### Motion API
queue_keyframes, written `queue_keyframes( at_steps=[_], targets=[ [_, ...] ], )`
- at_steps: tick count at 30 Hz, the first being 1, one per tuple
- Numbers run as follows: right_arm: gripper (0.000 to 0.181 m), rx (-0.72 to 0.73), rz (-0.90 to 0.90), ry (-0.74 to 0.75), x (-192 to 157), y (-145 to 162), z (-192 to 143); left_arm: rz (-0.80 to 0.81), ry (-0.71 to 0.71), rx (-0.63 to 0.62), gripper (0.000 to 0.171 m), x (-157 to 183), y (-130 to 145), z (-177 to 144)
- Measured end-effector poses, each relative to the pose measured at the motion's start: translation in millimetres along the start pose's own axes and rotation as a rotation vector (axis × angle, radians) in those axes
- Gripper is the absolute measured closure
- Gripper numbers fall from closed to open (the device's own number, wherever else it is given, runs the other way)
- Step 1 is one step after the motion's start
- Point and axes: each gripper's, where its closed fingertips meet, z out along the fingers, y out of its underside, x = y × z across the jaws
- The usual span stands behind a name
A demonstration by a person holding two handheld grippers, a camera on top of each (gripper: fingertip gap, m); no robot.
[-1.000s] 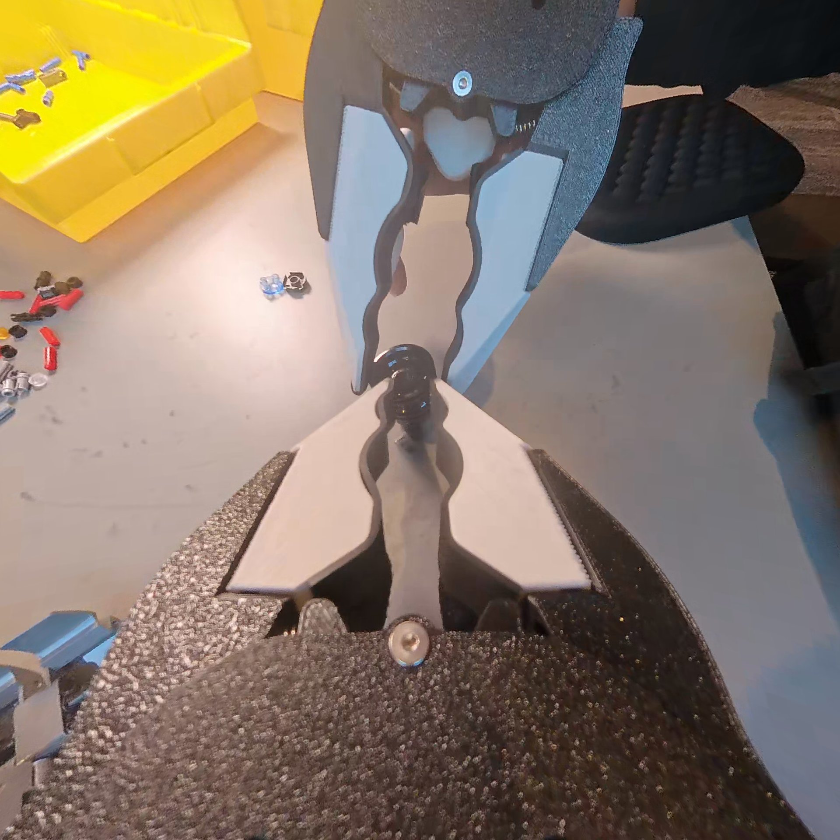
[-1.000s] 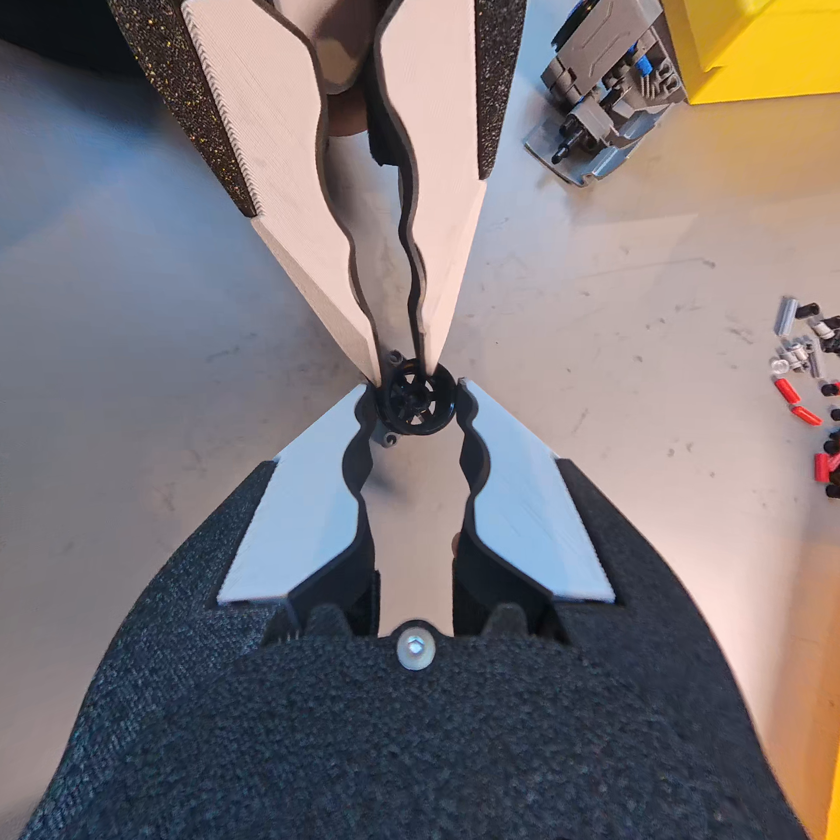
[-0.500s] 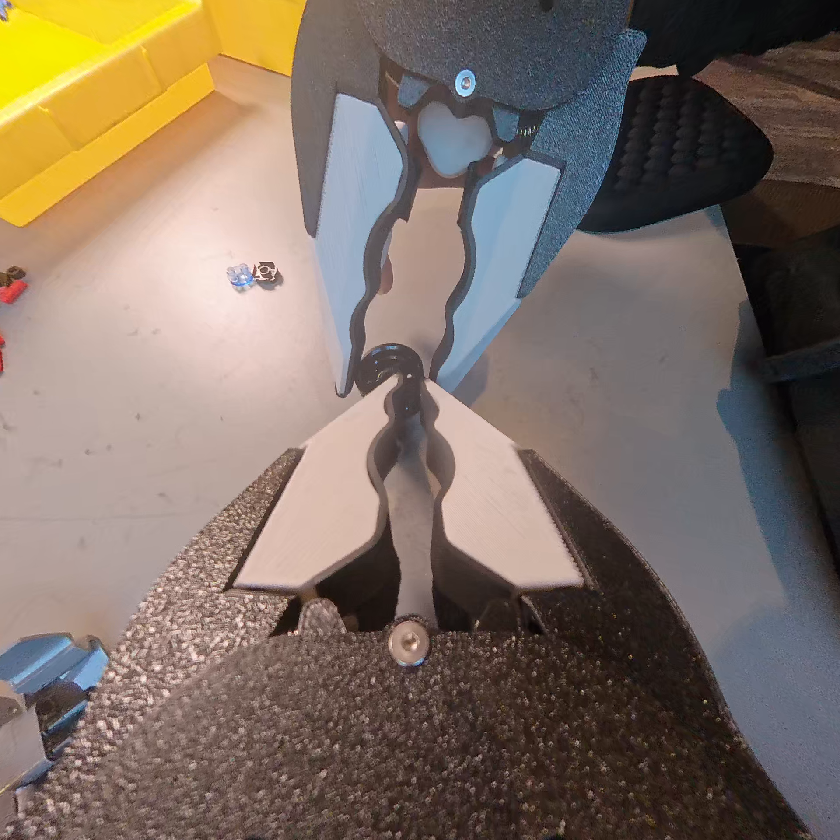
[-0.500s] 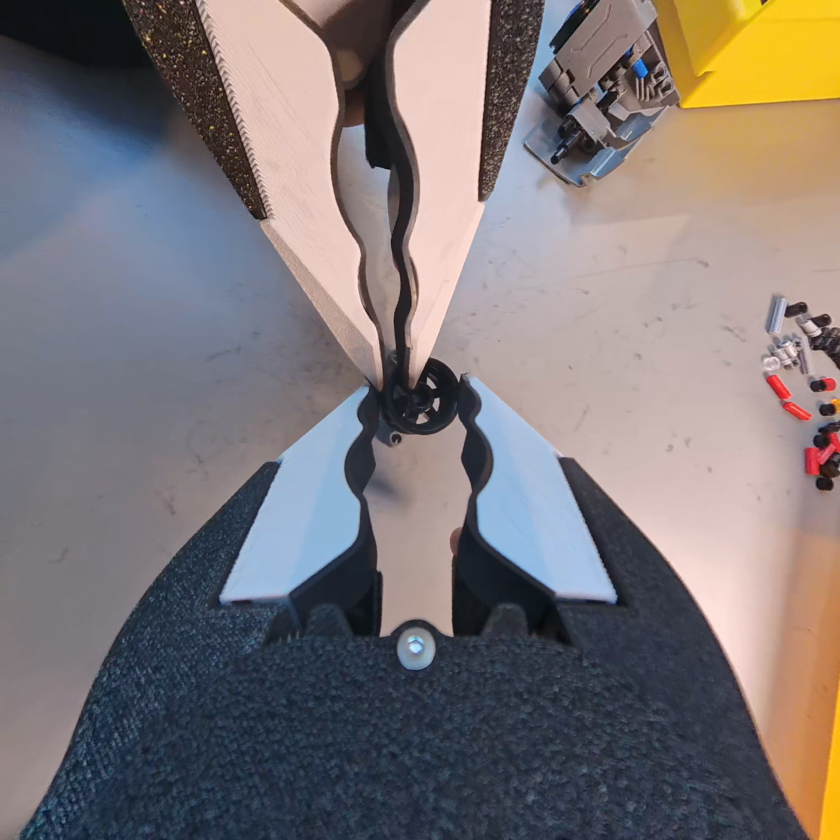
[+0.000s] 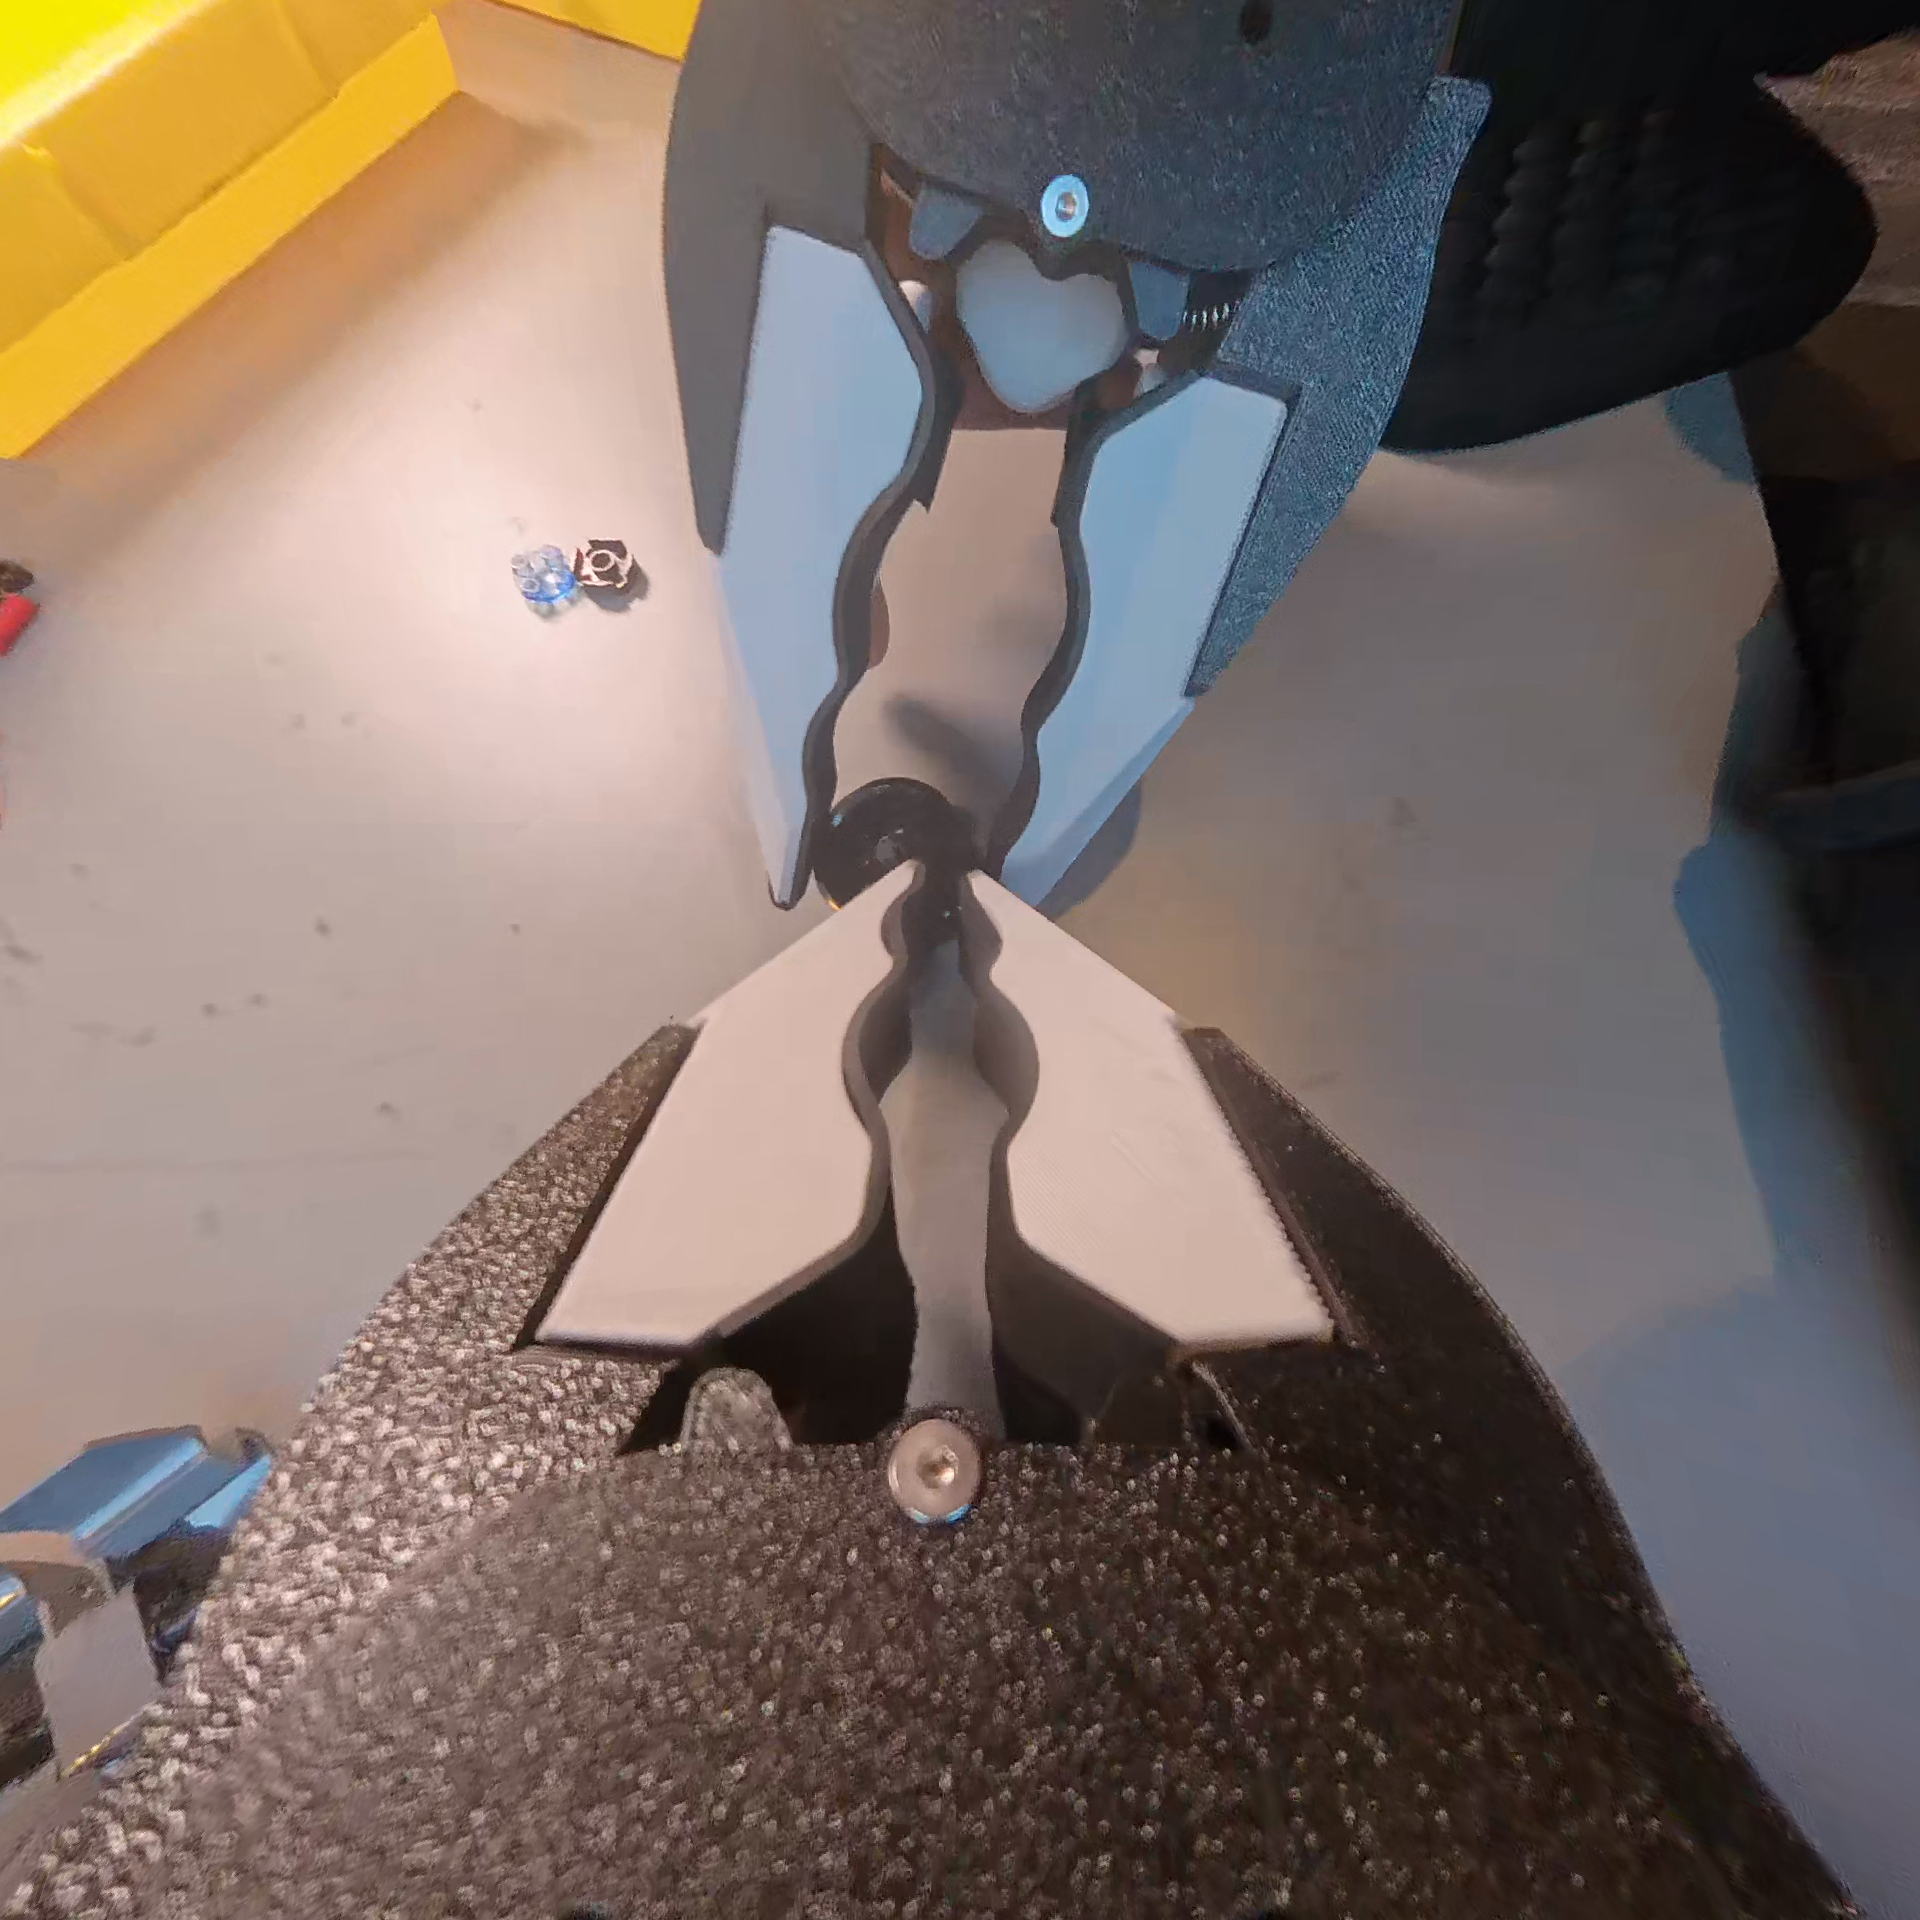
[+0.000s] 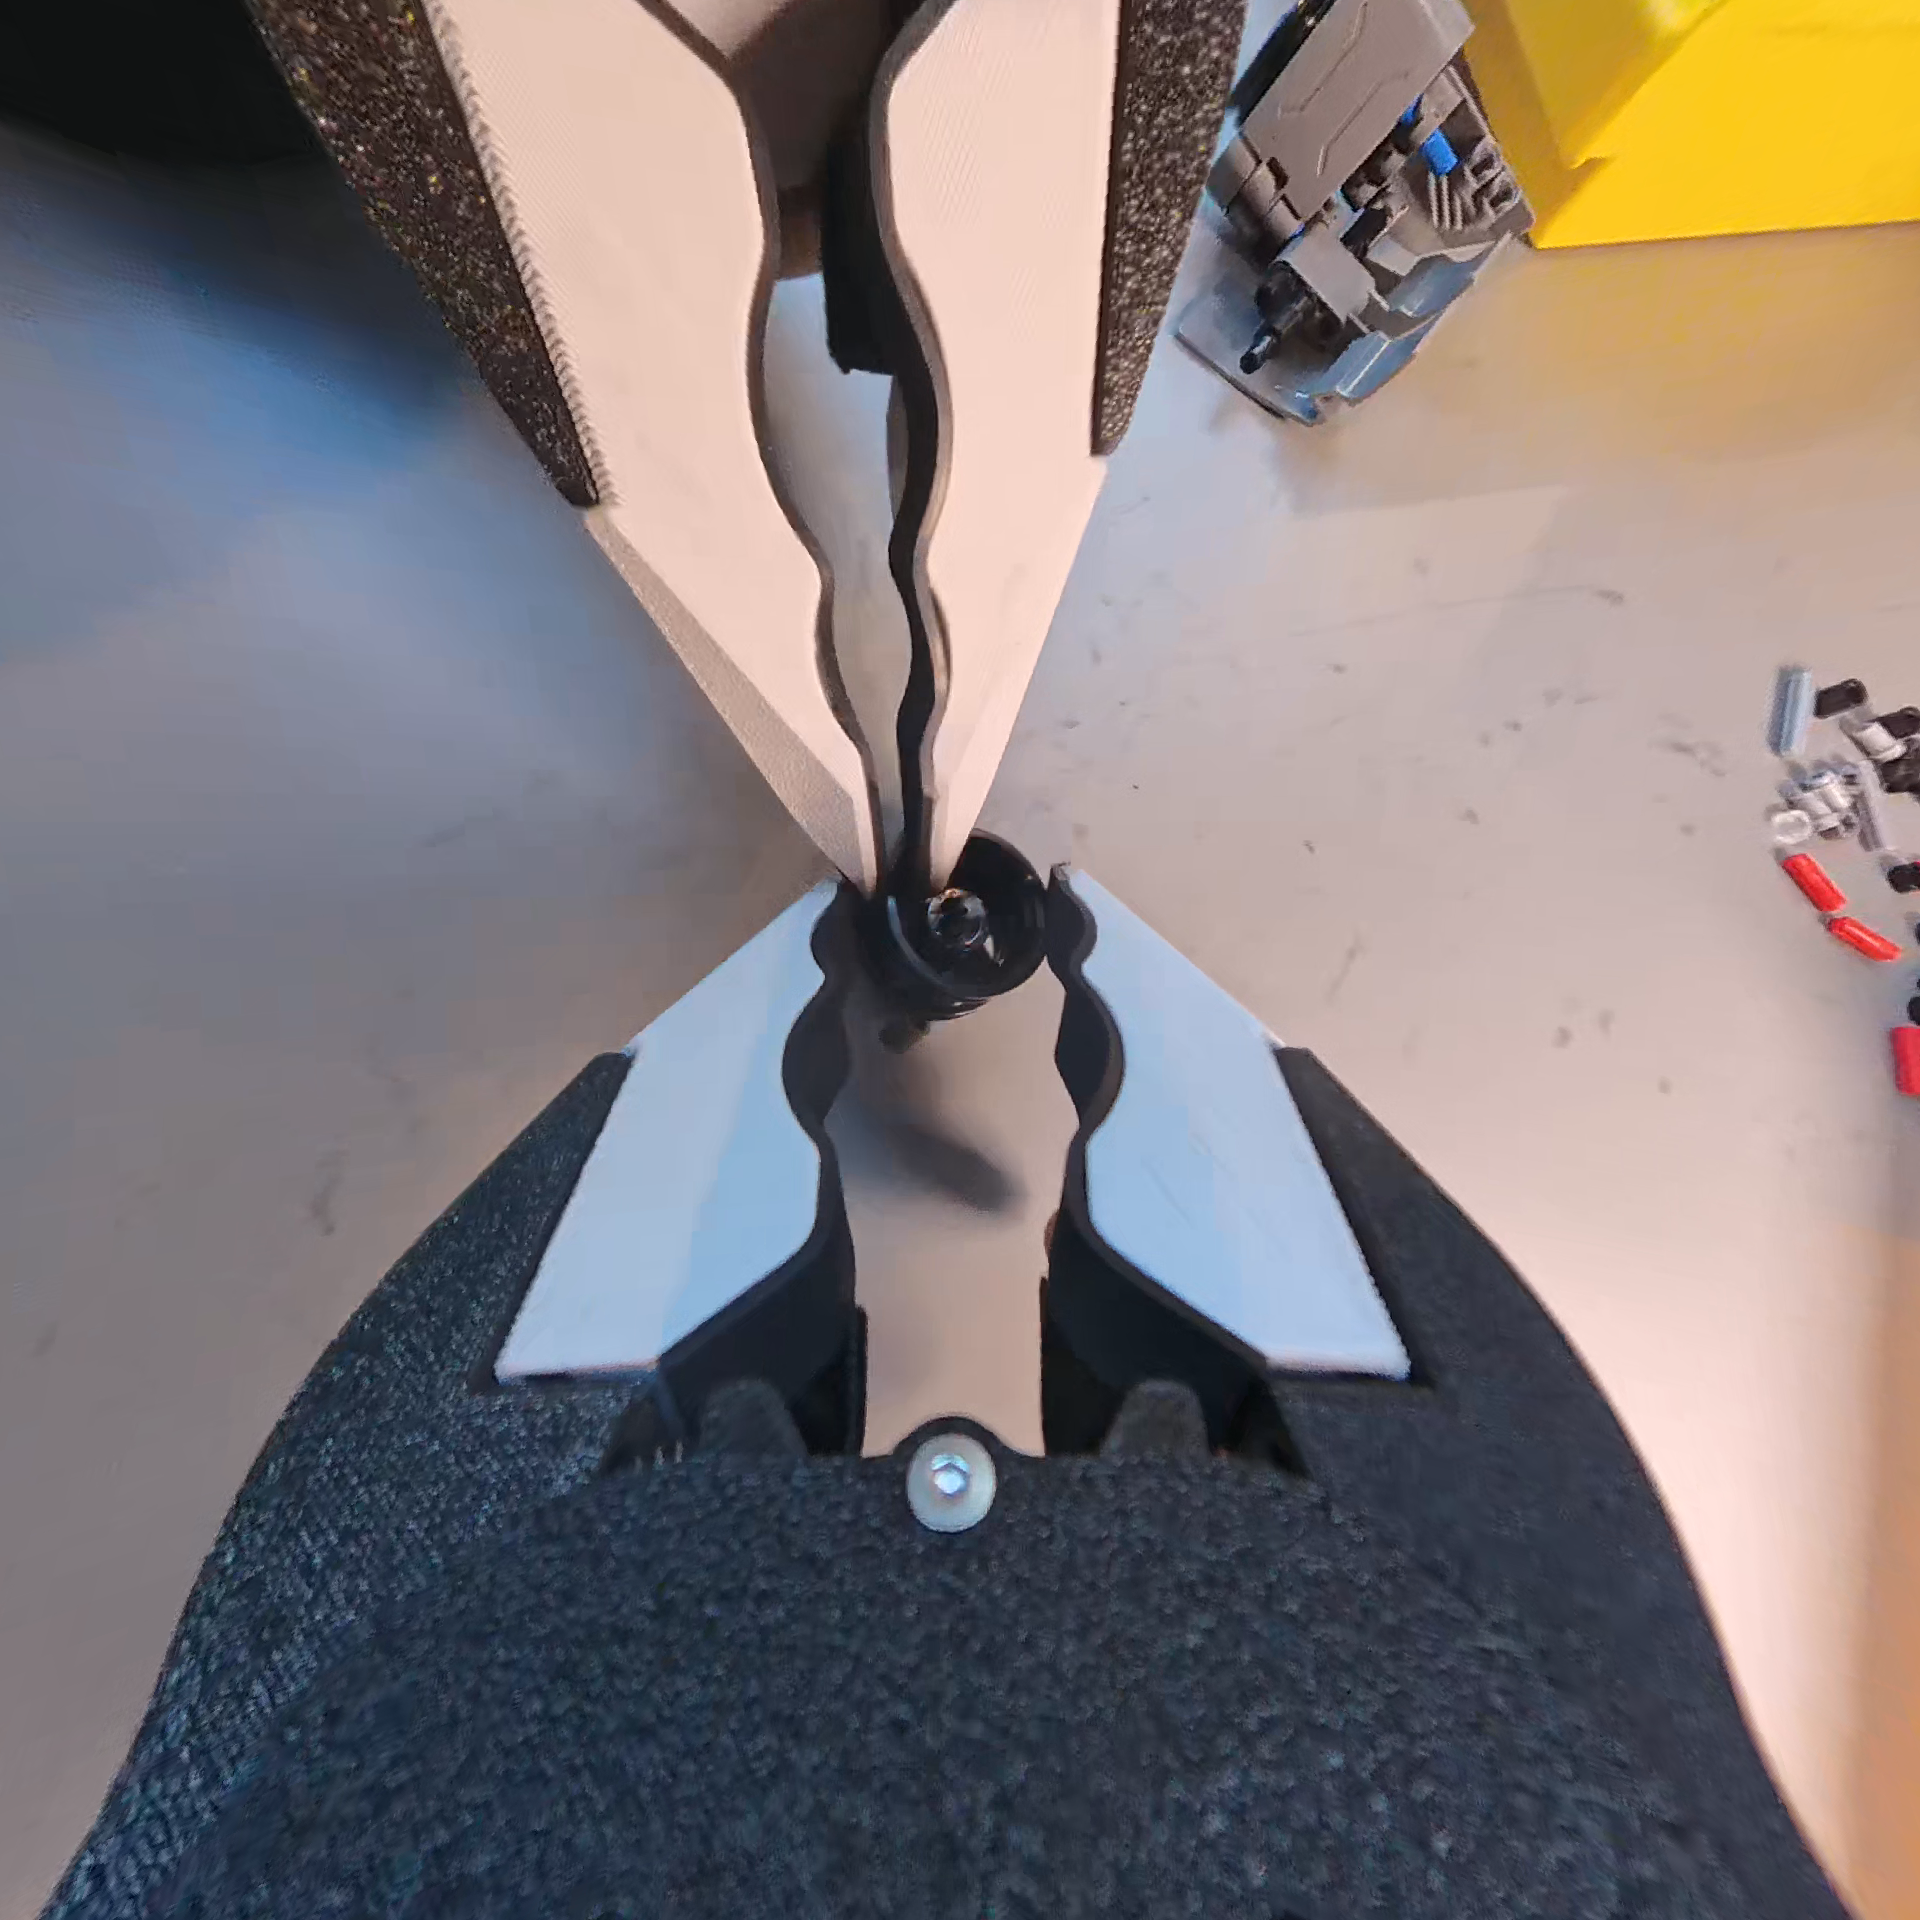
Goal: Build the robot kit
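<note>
A small black wheel (image 6: 982, 920) with a hub and a short black pin is held in the air between my two grippers, which face each other tip to tip. My left gripper (image 5: 940, 894) is shut on the pin side of the wheel, with its jaws almost together. In the right wrist view it comes down from the top (image 6: 904, 873). My right gripper (image 6: 945, 904) is shut on the wheel, one fingertip on each side of the rim. In the left wrist view it comes from the top (image 5: 902, 883) around the wheel (image 5: 883, 831). The wheel is tilted, and its far side is hidden.
A grey tabletop (image 5: 364, 935) lies below. A yellow bin (image 5: 156, 208) (image 6: 1714, 104) stands at the back. A grey and blue brick-built model (image 6: 1361, 208) (image 5: 94, 1538) sits beside it. Several small loose parts (image 6: 1849, 831), a blue stud (image 5: 545, 575) and a black piece (image 5: 611, 561) lie about. A black chair (image 5: 1662, 260) is at the table edge. Both grippers' tips are close together, under 4 cm apart. Between my right fingertips and the black piece (image 5: 611, 561) there is roughly 11 centimeters.
The left gripper's jaws have closed tighter on the pin. The wheel has turned from face-on to tilted in the right wrist view. Both grippers have drifted a little over the table.
</note>
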Motion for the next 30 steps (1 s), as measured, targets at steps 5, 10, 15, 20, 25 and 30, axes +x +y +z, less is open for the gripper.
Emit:
queue_keyframes(
  at_steps=[5,10,15,20,25,30],
  targets=[
    [0.145,0.042,0.005,-0.072,-9.1,-3.2,0.0,-0.094,0.057,0.133,0.153,-4.1,-5.6,-24.0],
    [0.144,0.108,0.016,-0.140,-16.0,-11.8,2.9,-0.070,0.102,0.087,0.141,4.4,7.3,-12.4],
    [0.144,0.183,0.105,-0.258,-17.7,-16.9,-4.4,0.059,0.061,0.079,0.160,8.3,8.0,-8.9],
    [0.136,0.185,0.052,-0.222,-13.7,-14.1,-13.1,-0.019,0.091,0.064,0.168,5.2,14.3,-7.7],
    [0.138,0.175,-0.015,-0.137,-7.0,-1.8,-22.0,-0.071,0.092,0.062,0.168,0.5,16.0,-9.8],
    [0.161,0.200,-0.111,-0.050,-0.2,-3.9,-21.9,-0.090,0.090,0.057,0.168,-1.9,17.1,-9.9]
  ],
)
